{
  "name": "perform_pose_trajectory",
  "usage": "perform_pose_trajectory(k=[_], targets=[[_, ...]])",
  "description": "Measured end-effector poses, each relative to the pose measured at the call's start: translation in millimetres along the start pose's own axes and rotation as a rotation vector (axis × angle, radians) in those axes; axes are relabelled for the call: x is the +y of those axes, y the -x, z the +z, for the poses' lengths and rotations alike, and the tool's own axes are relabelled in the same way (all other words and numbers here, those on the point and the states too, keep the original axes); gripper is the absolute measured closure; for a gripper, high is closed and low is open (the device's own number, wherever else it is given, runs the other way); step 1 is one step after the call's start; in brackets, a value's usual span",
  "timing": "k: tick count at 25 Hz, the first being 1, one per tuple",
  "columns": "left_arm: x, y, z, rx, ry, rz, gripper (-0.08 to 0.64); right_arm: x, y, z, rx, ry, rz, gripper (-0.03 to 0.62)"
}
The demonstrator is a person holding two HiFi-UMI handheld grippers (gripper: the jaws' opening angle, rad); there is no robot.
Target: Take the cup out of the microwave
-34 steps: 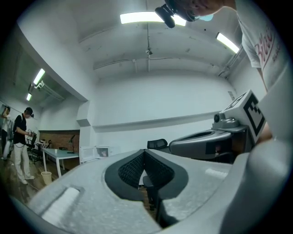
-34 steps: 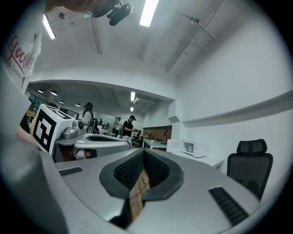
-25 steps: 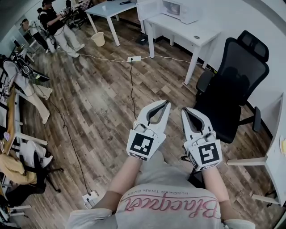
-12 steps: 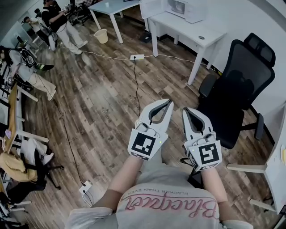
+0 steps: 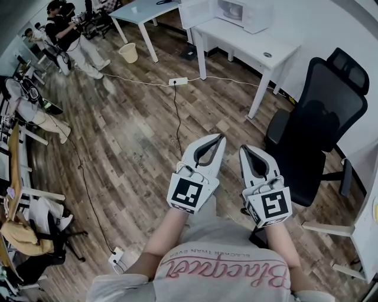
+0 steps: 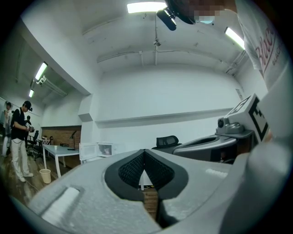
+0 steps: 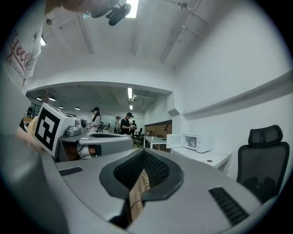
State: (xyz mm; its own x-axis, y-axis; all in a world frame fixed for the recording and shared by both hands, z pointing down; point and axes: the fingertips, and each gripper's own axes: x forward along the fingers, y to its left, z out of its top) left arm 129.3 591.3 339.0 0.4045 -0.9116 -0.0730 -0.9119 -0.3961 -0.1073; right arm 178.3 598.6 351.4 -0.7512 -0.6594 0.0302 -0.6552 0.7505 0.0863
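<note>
The white microwave stands on a white table far ahead by the wall, its door swung open to the left. A pale shape inside may be the cup; it is too small to tell. Both grippers hang side by side in front of my body, well short of the table. My left gripper is shut with nothing in it, as is my right gripper. The microwave appears small in the left gripper view beyond the left gripper. The right gripper also faces the microwave.
A black office chair stands right of my grippers, near the table. A power strip and its cable lie on the wood floor ahead. A bin, another table and people are at the far left.
The head view has shifted slightly, with the chair and floor sliding a little. Both grippers remain shut and side by side.
</note>
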Motion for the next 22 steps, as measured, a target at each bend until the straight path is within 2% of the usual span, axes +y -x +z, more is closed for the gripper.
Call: perform_pose_trajectory(k=[13,22], targets=[[86,-80,-18,0.037,-0.002,-0.064,0.557,-45,-112,6,0.016,-0.018,-0.035,0.583],[144,-114,-26,0.031,0.01,-0.1,0.557,-54,-185,10,0.017,-0.005,-0.043,0.583]])
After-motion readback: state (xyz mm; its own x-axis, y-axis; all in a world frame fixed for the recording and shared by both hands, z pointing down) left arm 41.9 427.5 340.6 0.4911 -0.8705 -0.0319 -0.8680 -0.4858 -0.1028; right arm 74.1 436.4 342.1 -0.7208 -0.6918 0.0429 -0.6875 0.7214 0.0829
